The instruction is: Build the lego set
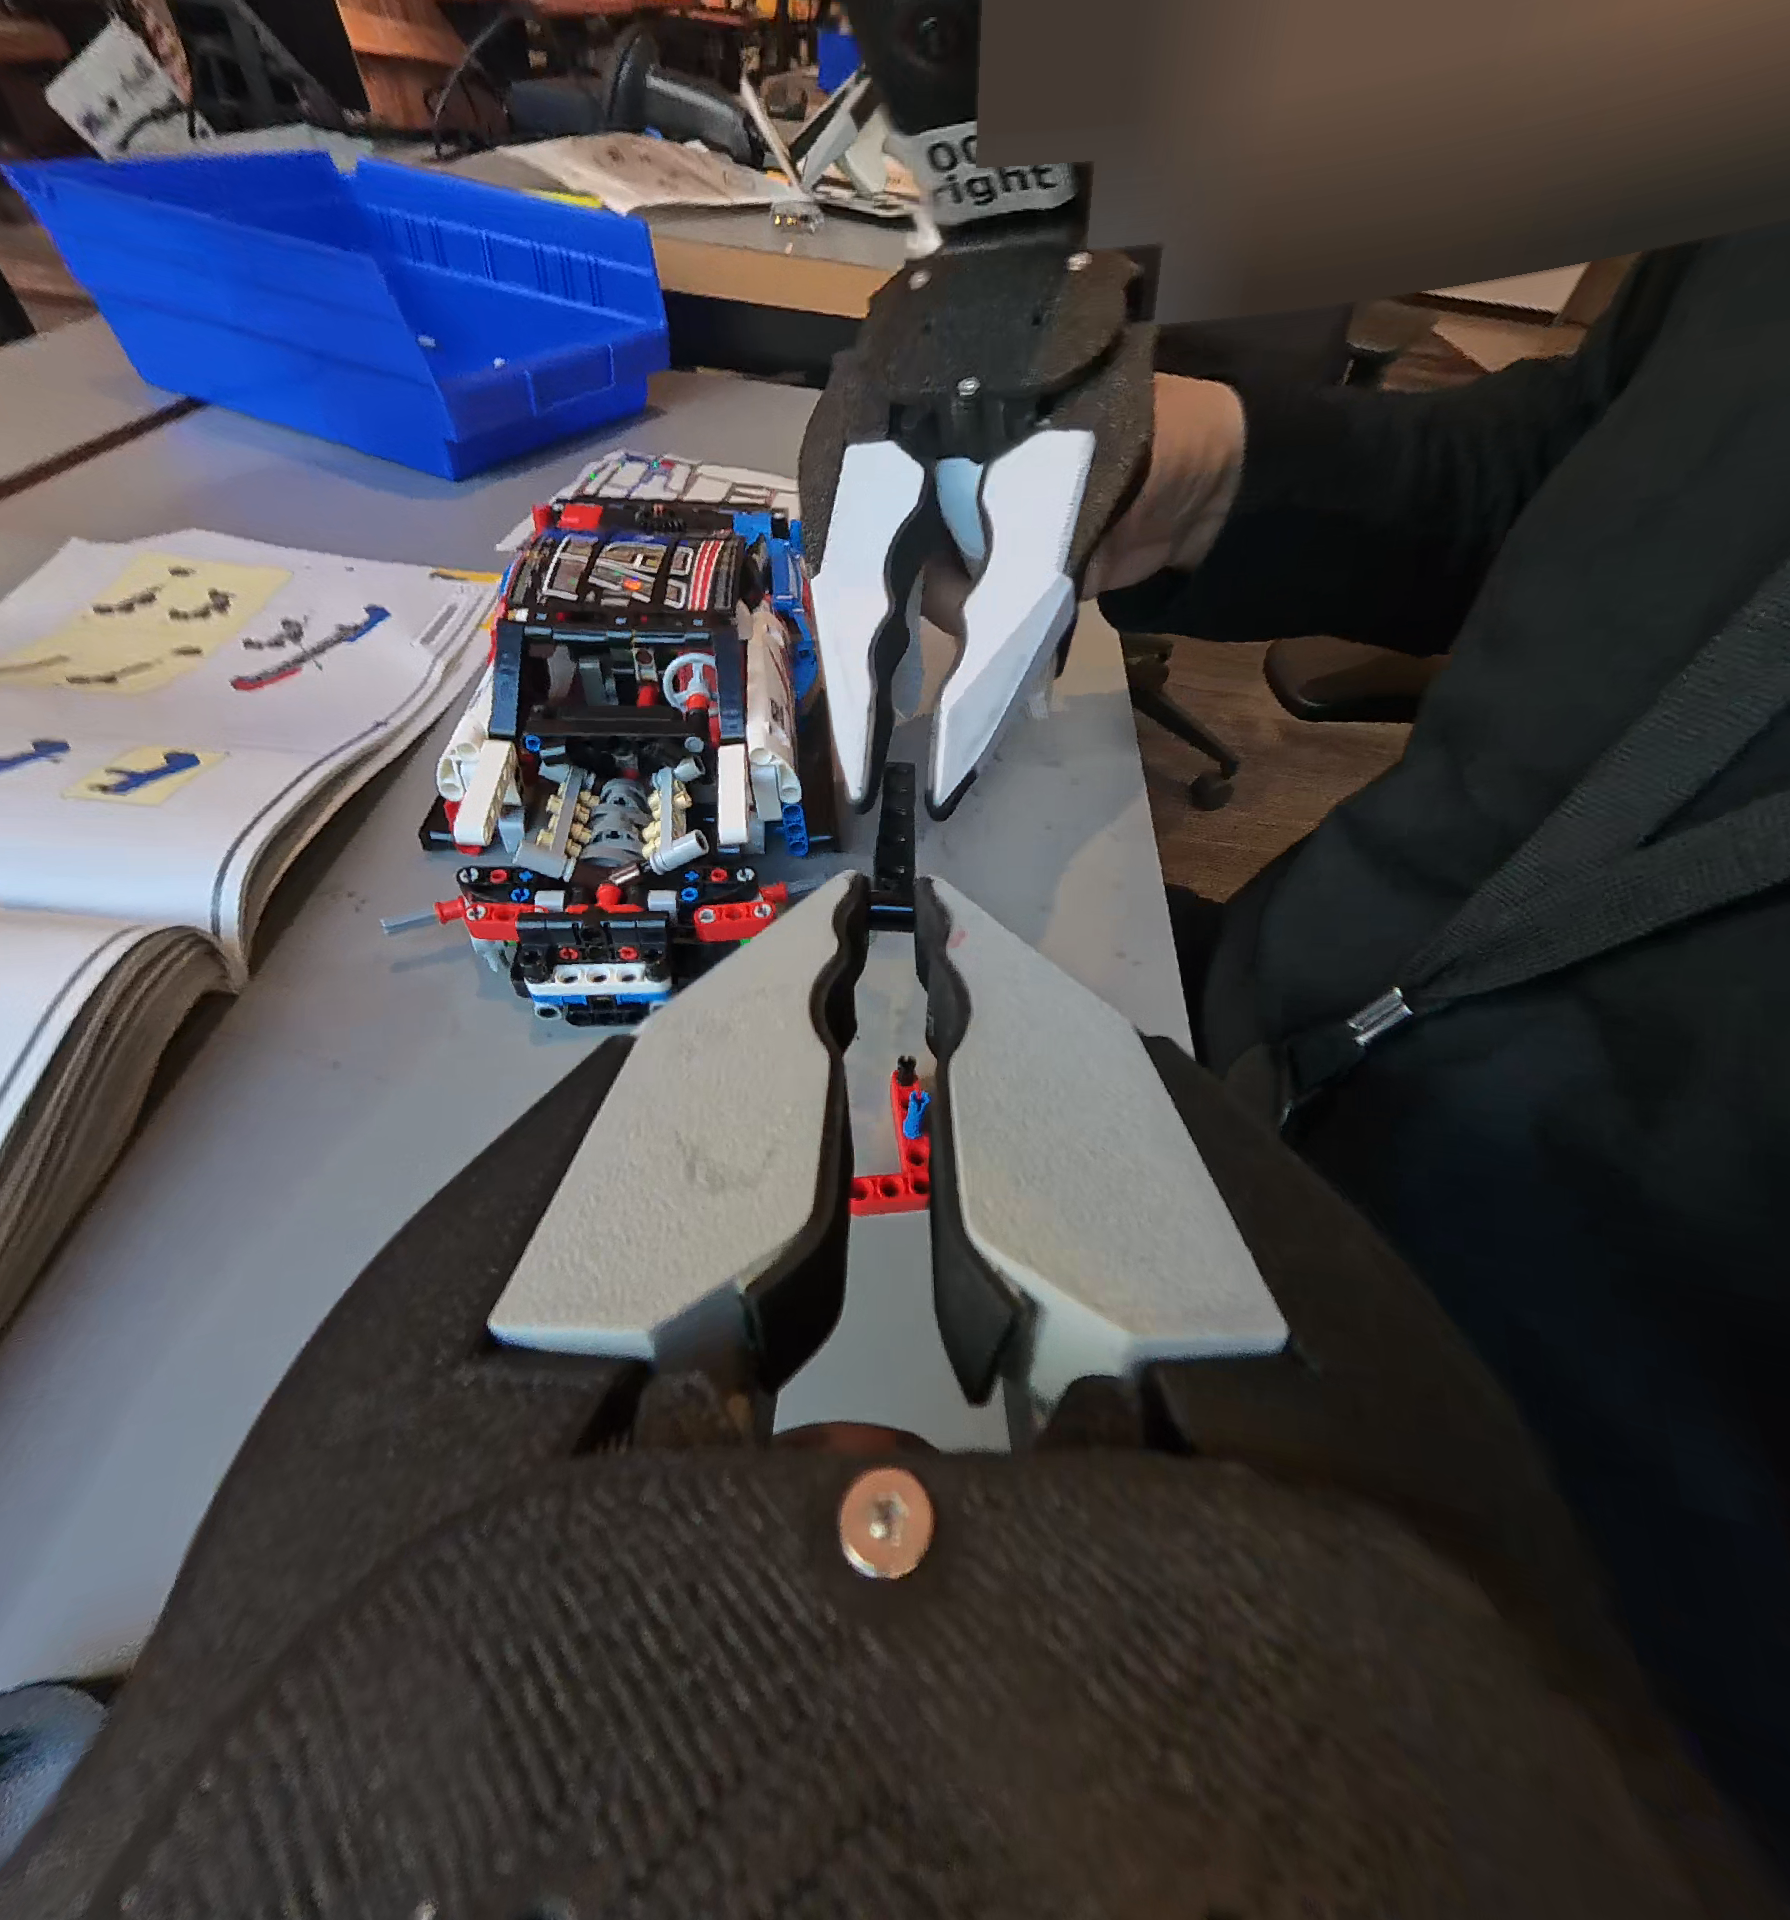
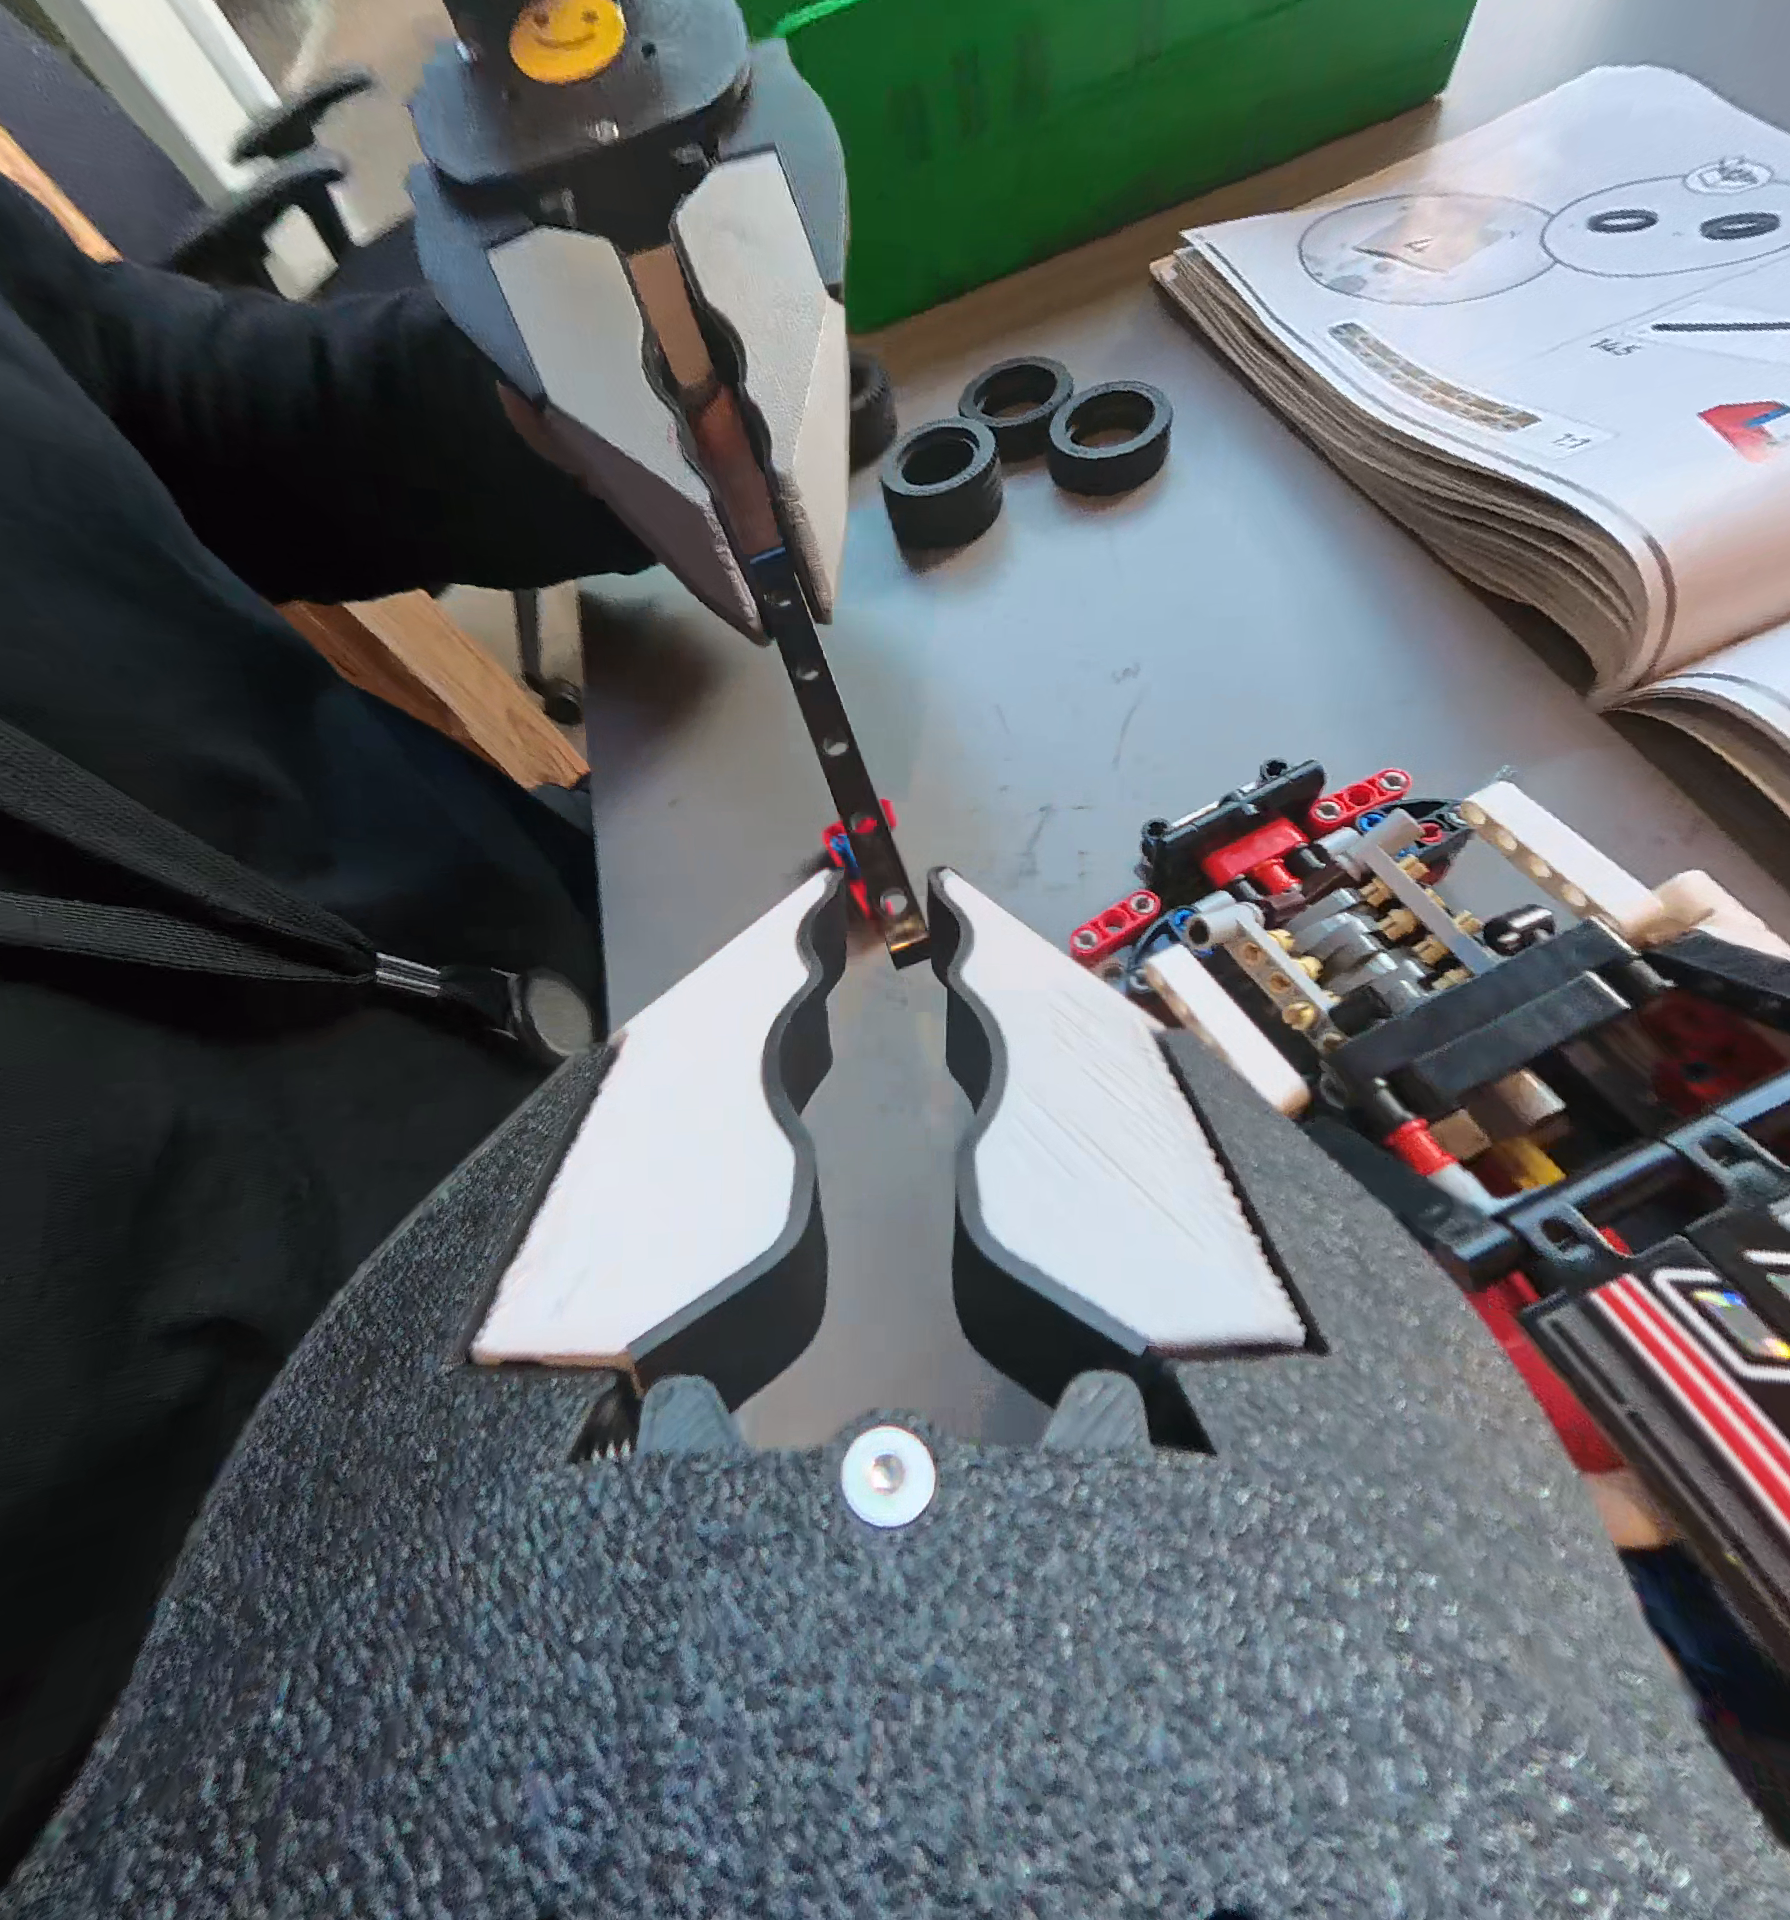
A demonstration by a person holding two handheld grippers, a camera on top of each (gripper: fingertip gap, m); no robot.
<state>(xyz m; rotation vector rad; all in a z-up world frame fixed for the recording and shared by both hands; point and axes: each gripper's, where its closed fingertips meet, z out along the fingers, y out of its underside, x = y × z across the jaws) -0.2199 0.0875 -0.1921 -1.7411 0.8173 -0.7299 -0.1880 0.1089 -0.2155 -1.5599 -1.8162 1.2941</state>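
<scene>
My left gripper (image 1: pixel 886 891) is shut on a long black lego beam (image 1: pixel 894 831) with a row of holes and holds it above the table. In the right wrist view the left gripper (image 2: pixel 785 608) comes in from the top with the beam (image 2: pixel 837 743) slanting down. My right gripper (image 2: pixel 886 883) is open, its tips on either side of the beam's free end; it also shows in the left wrist view (image 1: pixel 899 805). The partly built lego car (image 1: pixel 621 748) (image 2: pixel 1442 1039) stands beside both grippers. A red L-shaped piece (image 1: pixel 896 1184) with a blue pin lies under the left gripper.
An open instruction book (image 1: pixel 143 727) (image 2: pixel 1545 364) lies beyond the car. Three black tyres (image 2: pixel 1016 436) sit near a green bin (image 2: pixel 1078 125). A blue bin (image 1: pixel 351 301) stands at the back. The table edge (image 1: pixel 1156 831) and a person's black-clothed body are close by. The left gripper's tips are roughly 5 cm from the right gripper's. Both grippers' tips are roughly 9 cm from the red L-shaped piece (image 1: pixel 896 1184).
</scene>
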